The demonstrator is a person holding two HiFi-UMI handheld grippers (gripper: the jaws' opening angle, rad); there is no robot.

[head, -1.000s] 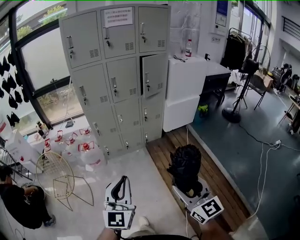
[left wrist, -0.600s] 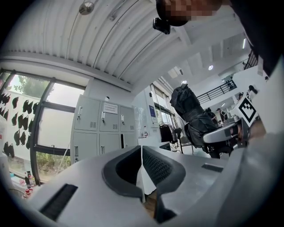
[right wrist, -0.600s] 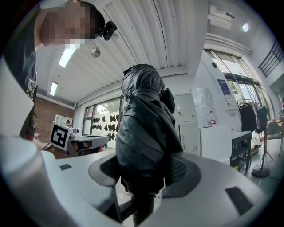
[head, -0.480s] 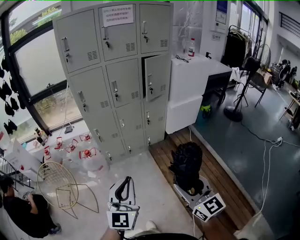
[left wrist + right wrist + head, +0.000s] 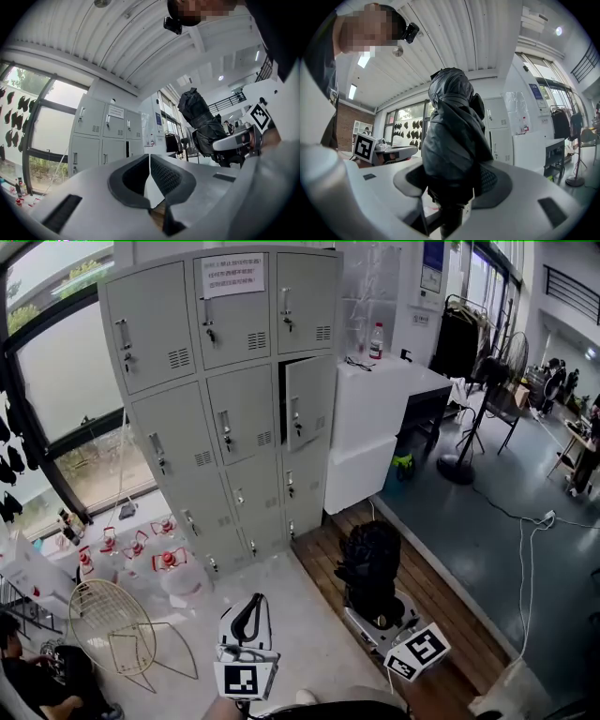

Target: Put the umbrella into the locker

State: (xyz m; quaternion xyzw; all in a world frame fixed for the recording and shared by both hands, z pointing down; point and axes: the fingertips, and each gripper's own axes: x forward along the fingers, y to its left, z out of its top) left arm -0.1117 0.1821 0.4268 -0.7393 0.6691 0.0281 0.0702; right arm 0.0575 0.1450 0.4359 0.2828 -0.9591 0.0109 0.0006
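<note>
A folded black umbrella (image 5: 371, 570) stands upright in my right gripper (image 5: 377, 617), whose jaws are shut on its lower end; in the right gripper view the umbrella (image 5: 452, 145) fills the space between the pads. My left gripper (image 5: 246, 617) is at the lower left of the head view, shut with nothing in it, its pads meeting (image 5: 149, 180). Ahead stands a grey bank of lockers (image 5: 220, 390). One middle-row door (image 5: 305, 413) on the right column hangs ajar. The lockers (image 5: 105, 138) also show far off in the left gripper view.
A white cabinet (image 5: 375, 423) with a bottle (image 5: 376, 338) stands right of the lockers. Water jugs (image 5: 173, 563) and a wire chair (image 5: 112, 629) sit at the left. A standing fan (image 5: 478, 418), floor cables (image 5: 530, 531) and a wooden strip (image 5: 412, 587) lie to the right.
Both grippers have come nearer the lockers, which look larger and shifted slightly left in the head view. The umbrella stays gripped; the left jaws stay shut.
</note>
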